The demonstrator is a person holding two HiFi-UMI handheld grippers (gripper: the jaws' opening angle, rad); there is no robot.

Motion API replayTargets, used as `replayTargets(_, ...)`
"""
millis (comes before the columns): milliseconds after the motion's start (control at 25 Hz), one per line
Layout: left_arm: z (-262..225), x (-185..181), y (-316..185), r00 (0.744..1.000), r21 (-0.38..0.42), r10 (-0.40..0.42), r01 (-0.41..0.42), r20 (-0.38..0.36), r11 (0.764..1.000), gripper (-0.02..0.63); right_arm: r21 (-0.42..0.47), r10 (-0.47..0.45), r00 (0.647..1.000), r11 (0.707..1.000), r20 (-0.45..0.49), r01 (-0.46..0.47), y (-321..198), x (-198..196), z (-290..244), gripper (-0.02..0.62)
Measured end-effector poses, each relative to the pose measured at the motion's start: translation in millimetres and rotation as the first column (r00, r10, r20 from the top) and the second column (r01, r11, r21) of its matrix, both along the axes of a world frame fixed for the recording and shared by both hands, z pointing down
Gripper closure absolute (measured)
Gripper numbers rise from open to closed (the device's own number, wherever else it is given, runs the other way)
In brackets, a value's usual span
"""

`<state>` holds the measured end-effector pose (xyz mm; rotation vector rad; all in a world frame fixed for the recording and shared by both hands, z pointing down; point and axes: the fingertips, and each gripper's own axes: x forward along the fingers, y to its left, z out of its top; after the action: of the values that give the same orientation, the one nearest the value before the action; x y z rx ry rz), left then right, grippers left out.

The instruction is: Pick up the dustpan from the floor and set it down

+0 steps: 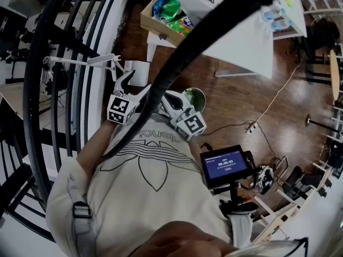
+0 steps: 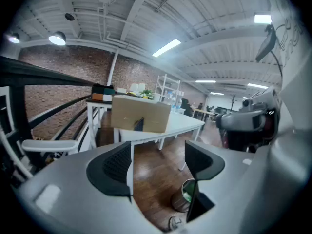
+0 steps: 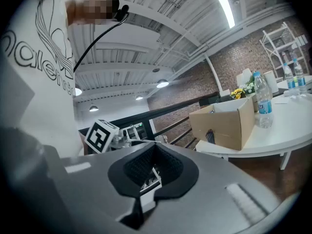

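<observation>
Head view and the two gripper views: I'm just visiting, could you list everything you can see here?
table: one, white, ahead of the person
cardboard box: one, brown, on the table's edge
snack bags: several, green and blue, inside the box
bottles: several, clear, on the table
bin: one, green inside, on the floor just beyond the grippers
railing: one, black, at the person's left
cable: one, pale, across the floor
screen: one, black with a blue display, at the person's right
floor: brown wood
sweatshirt: one, cream, on the person
left gripper: grey, jaws apart, empty
right gripper: grey, jaws together, empty
</observation>
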<state>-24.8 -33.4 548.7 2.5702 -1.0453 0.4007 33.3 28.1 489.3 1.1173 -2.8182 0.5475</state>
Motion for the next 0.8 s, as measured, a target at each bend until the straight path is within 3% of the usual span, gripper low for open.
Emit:
replayTargets(120,44,-48,-21,0.981,-0.008,-0.137,0.140,0.140,0.990,0.181,-0.037,-0.010,1.000,0.999,-0.005,0.010,6,-9,6,0.594)
replayTargets(280,90,-106,-55,0.934,-0.010,-0.253,0.264,0.253,0.965,0.164,-0.113,-0.054,0.998,0.992,-0.041,0.049,18,-25,21,0.594)
replayTargets(680,172,-127,-133,0.941,-0.026,-0.199,0.214,0.272,0.976,0.215,-0.290,-0.014,0.995,0.957,-0.103,-0.016,46,-29,73,0.594)
replayTargets(720,177,-127,-135,0.937,-0.029,-0.190,0.208,0.293,0.978,0.250,-0.293,-0.008,0.994,0.956,-0.107,-0.024,47,-28,74,0.594)
replayTargets(760,182,-126,-136,0.933,-0.040,-0.176,0.198,0.314,0.979,0.431,-0.295,-0.001,0.994,0.955,-0.110,-0.032,47,-27,75,0.594)
replayTargets(800,185,-125,-135,0.932,-0.061,-0.158,0.188,0.326,0.980,0.501,-0.296,0.008,0.994,0.954,-0.111,-0.041,48,-26,75,0.594)
